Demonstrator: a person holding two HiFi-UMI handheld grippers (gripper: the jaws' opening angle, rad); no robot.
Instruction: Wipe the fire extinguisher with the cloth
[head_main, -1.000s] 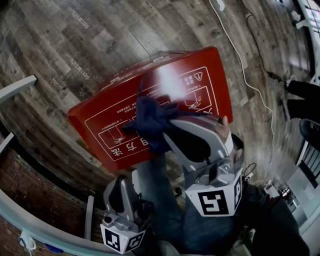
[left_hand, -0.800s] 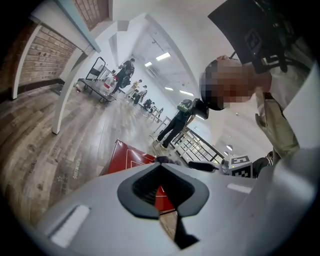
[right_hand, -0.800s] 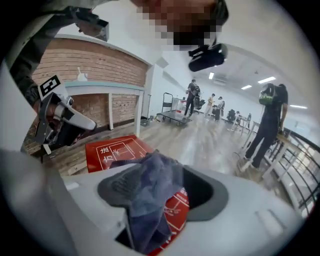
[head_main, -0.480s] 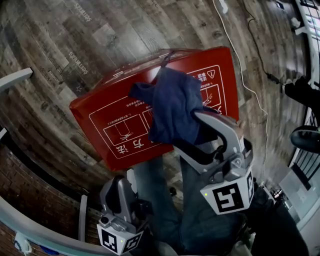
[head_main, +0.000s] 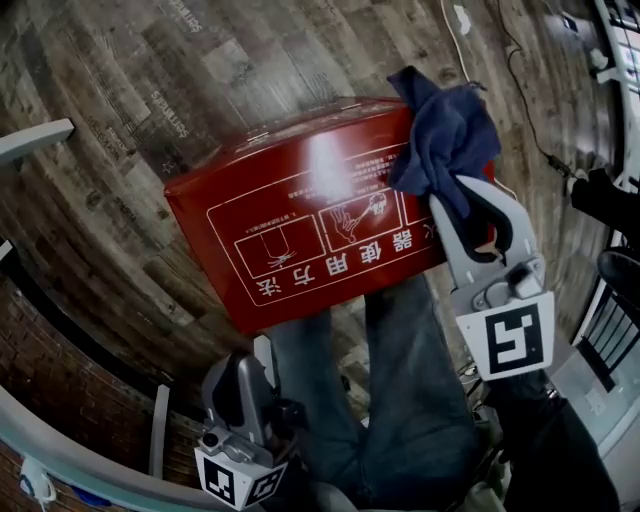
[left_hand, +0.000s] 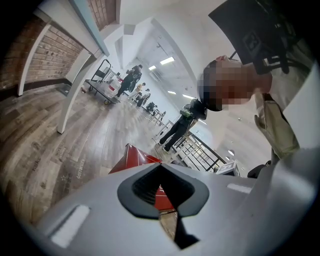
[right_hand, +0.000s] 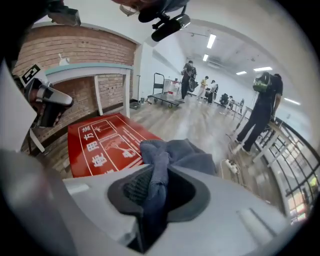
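Your right gripper (right_hand: 155, 197) has just been closing and pinches the cloth (right_hand: 172, 152). Its own view shows the fold running down between the jaws, while the head view shows the rest bunched over the upper right corner of the red box (head_main: 300, 230). Your left gripper (left_hand: 161, 185) hangs by your legs (head_main: 400, 400), jaws pressed together on nothing. The box sits on a wood-plank floor (head_main: 120, 120) near a brick wall (right_hand: 75, 47). People (right_hand: 192, 75) stand far off in a bright hall.
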